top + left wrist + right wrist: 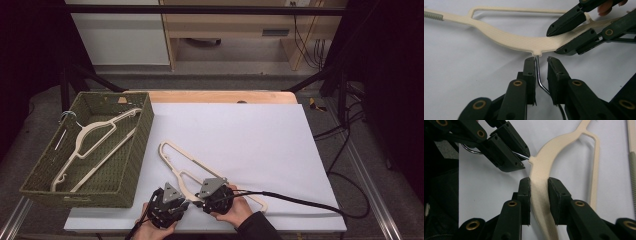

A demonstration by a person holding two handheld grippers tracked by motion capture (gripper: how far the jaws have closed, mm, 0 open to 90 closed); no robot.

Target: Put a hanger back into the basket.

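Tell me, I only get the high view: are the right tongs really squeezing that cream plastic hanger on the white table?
Observer: Yes. In the right gripper view, the right tongs press both sides of the cream plastic clothes hanger, on its broad arm just below the neck.
Operator: What about the left tongs?
Observer: The left tongs straddle the thin silver metal hook. It touches one pad, and there is a gap to the other.
Operator: Is the hook straight there?
Observer: It leaves the hanger's neck straight, then bends sideways between the pads.
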